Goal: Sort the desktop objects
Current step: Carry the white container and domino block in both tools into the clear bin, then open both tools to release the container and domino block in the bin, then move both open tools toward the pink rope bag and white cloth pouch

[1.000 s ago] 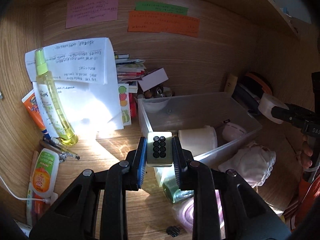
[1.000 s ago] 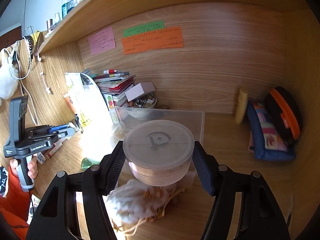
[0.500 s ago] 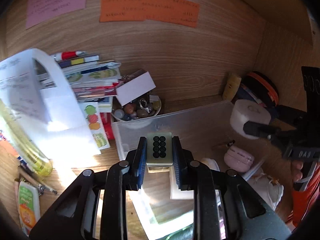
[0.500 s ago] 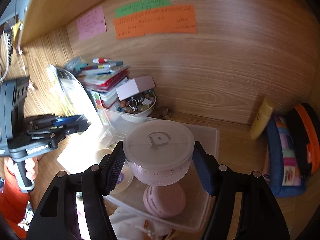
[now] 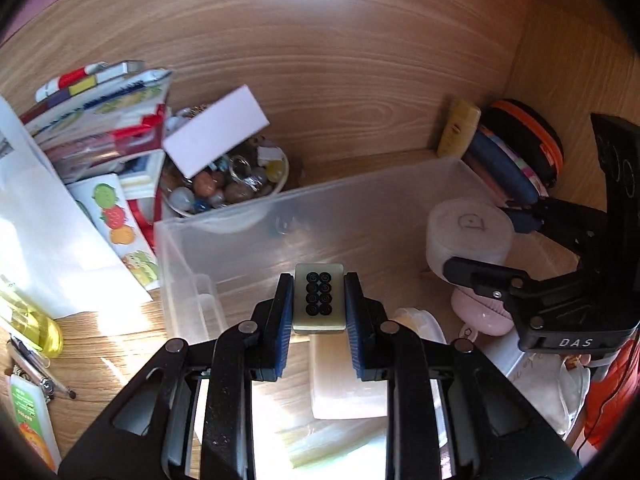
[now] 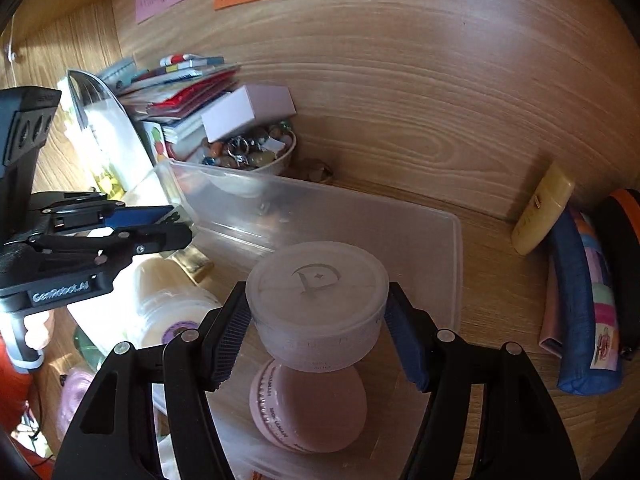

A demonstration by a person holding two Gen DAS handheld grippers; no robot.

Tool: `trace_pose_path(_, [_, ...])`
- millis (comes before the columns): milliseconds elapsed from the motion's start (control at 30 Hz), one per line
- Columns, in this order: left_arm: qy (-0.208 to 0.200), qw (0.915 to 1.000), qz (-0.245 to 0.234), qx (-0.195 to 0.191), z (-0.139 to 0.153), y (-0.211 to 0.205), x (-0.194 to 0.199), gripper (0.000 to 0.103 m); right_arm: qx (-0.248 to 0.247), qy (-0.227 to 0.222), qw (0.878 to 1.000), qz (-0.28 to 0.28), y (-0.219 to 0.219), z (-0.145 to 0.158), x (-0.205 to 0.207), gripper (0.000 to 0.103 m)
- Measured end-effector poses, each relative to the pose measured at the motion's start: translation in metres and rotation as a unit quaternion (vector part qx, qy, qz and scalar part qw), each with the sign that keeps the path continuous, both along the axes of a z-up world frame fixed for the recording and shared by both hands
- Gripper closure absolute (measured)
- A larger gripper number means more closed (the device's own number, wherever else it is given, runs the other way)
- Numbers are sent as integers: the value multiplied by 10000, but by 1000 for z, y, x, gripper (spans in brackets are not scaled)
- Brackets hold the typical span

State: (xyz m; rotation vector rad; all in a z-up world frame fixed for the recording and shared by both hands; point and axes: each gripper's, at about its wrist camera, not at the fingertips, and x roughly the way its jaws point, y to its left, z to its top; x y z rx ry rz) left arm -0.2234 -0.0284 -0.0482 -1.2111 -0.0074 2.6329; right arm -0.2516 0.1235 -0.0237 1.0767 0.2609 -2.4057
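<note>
My left gripper [image 5: 319,300] is shut on a small cream tile with black dots [image 5: 319,298], held above the clear plastic bin [image 5: 180,248]. My right gripper [image 6: 318,316] is shut on a round frosted jar [image 6: 316,292] with a moon mark on its lid, also over the bin [image 6: 448,240]. In the left wrist view the jar [image 5: 468,228] and the right gripper [image 5: 496,276] hang at the right. Inside the bin lie a pink round case [image 6: 308,412], a white jar [image 6: 168,308] and a pale flat block [image 5: 344,384].
A bowl of beads and rings [image 5: 228,184] with a white box [image 5: 216,136] on it stands behind the bin. Stacked books [image 5: 100,120] and white papers [image 5: 44,232] are at the left. A yellow tube [image 6: 544,208] and blue and orange pouches [image 6: 588,300] lie right.
Both grippers have moved forward and down with their loads, from in front of the bin to over its inside. The bin and back wall now loom much closer.
</note>
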Motion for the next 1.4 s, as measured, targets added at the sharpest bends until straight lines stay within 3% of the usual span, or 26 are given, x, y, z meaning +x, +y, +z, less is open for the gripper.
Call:
trace_pose_path(433, [-30,9998,-96,-150,-5,10,2,79,248,-112,9994,217,-16,-13,4,40])
trace_pose_path(633, [-9,9999,-90,-134,-4,11,4,72,231,-109,9995,190,-15,-13,5,39])
trace_pose_path(733, [55,9998,-115,-135,-2,13,7,65,215,-117,9995,195,-16,-13,5,35])
trace_pose_path(833, [190,9996,-119,-141,3,14,13,48,243,-86,9995,191,-17,-12,8,32])
trace_pose_path(1067, [453,9989,-64,37,19,11,26,37,25,81,9998,190,-7,5,16,28])
trace_pose_path(1200, [587,9982,9,103,28,7,36,37,-264,138,9995,105,5,22,24,27])
trace_pose_path(1300, [707,9974,154,70,34,2,46,26,-358,294,9989,20,13,33,35,26])
trace_pose_path(1400, [791,9965,272,20,37,-7,62,22,-368,472,9982,-31,21,41,50,17])
